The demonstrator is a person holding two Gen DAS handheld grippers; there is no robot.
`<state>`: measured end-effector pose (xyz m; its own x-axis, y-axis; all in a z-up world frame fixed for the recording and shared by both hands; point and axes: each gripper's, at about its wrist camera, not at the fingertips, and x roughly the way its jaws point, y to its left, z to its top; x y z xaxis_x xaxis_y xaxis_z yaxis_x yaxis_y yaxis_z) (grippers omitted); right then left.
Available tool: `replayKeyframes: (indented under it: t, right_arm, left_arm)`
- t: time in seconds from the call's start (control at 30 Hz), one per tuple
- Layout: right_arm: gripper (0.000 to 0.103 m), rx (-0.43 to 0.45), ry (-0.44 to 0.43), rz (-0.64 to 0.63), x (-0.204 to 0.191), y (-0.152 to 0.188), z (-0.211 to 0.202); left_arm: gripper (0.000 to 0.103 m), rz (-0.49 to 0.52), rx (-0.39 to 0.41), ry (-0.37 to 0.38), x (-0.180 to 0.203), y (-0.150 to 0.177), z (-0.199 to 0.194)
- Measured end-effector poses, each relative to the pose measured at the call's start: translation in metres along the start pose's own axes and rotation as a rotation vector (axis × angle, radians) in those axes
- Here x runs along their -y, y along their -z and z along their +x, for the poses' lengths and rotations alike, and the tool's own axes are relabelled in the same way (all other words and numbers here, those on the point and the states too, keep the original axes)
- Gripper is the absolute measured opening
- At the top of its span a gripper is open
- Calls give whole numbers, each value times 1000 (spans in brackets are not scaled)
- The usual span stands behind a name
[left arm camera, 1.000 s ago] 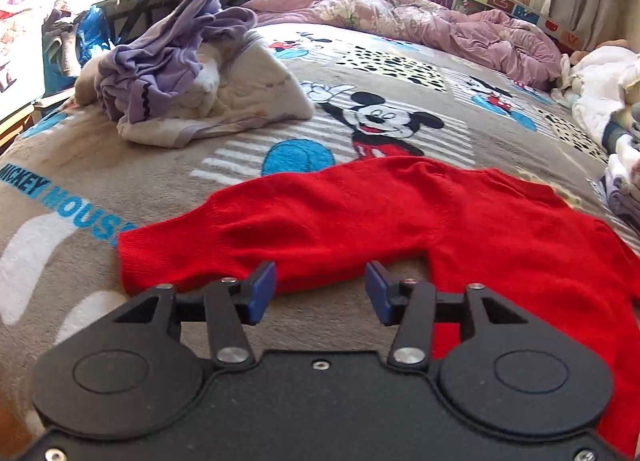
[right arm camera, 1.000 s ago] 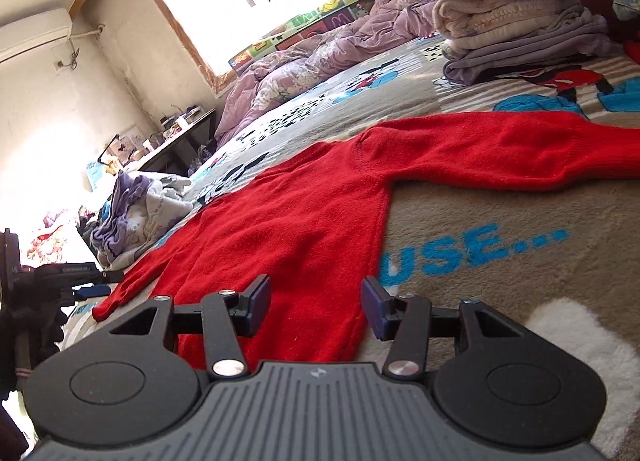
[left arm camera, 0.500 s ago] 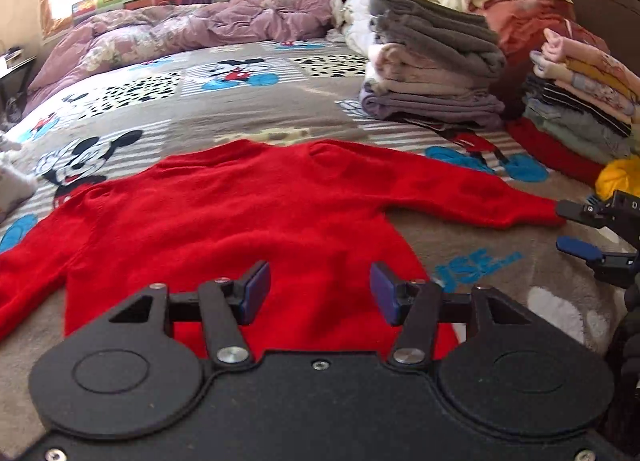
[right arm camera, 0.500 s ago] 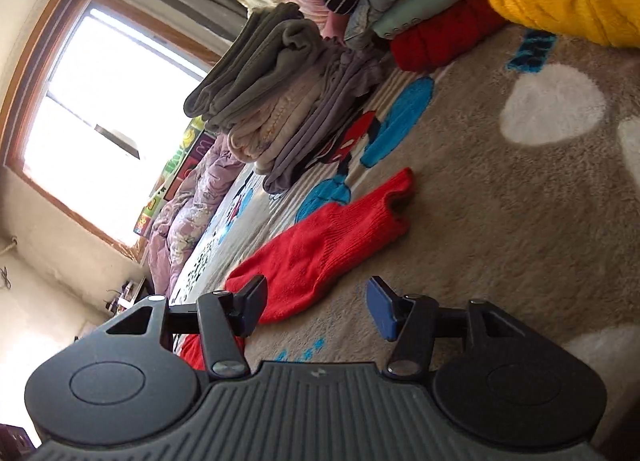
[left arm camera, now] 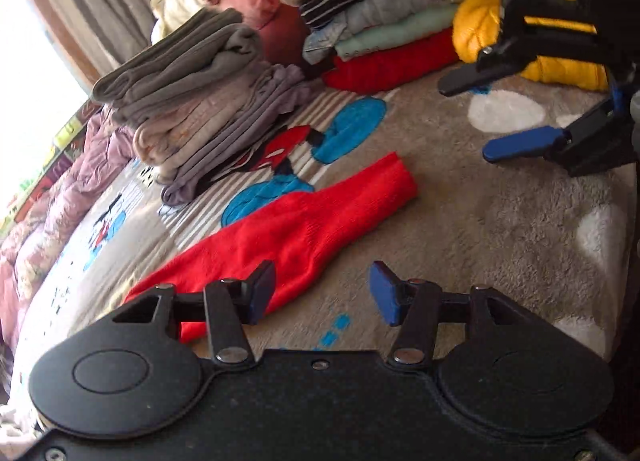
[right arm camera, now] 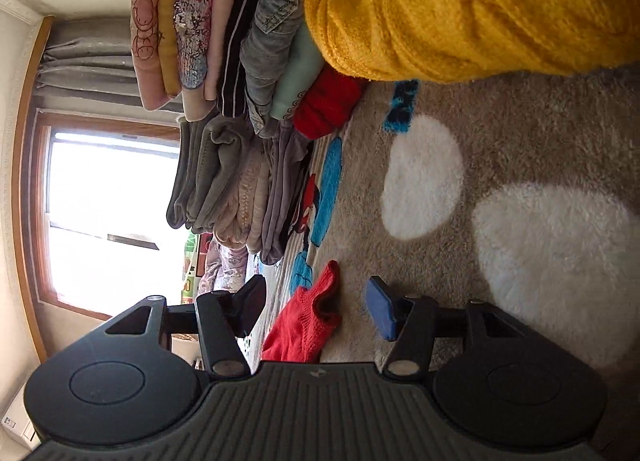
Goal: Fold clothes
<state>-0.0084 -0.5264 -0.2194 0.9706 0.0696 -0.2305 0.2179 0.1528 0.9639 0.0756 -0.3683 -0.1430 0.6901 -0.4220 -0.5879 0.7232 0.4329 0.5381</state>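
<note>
A bed is covered by a plush grey-brown blanket (left arm camera: 500, 221) printed with white patches, blue shapes and cartoon figures. A stack of folded grey and beige clothes (left arm camera: 208, 101) is seen on the blanket. Just beside it, a second stack (right arm camera: 256, 33) is made up of pink, striped, denim, mint and red pieces, the red one at the bottom. A fluffy yellow garment (right arm camera: 472, 5) is bunched against that stack. A crumpled purple duvet (left arm camera: 60, 197) is spread across the far side of the bed. A bright window (right arm camera: 108, 213) with a wooden frame is set in the wall, and grey curtains (right arm camera: 92, 57) are gathered beside it.
</note>
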Motion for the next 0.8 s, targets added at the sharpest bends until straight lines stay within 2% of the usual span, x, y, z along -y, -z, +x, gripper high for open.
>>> replayKeyframes:
  t: [0.13, 0.2, 0.27, 0.3, 0.33, 0.4, 0.43, 0.5, 0.7, 0.8]
  right_arm:
    - [56, 7, -23, 66, 10, -12, -4]
    - [56, 10, -35, 99, 15, -19, -6]
    - [55, 14, -46, 132, 19, -25, -7]
    - [55, 15, -52, 149, 22, -28, -8]
    - [55, 17, -58, 165, 24, -31, -9]
    - [55, 18, -61, 174, 26, -32, -11]
    - [55, 19, -63, 178, 27, -32, -12]
    - [55, 17, -54, 159, 24, -31, -11]
    - [58, -35, -7, -5, 1, -19, -1]
    - [60, -93, 4, -108, -14, -7, 11]
  left_arm:
    - [52, 161, 3, -76, 31, -16, 20]
    - [52, 225, 7, -137, 43, -24, 29]
    - [52, 244, 5, -171, 48, -32, 38]
    - [48, 241, -1, -180, 48, -36, 42]
    - [42, 204, -2, -168, 43, -37, 42]
    - [38, 119, -1, -136, 31, -37, 39]
    - [27, 77, -1, -121, 26, -37, 38]
    - [15, -8, -1, -89, 14, -38, 36]
    - [9, -262, 0, 8, -21, -38, 28]
    - [9, -454, 31, 89, -62, -21, 21]
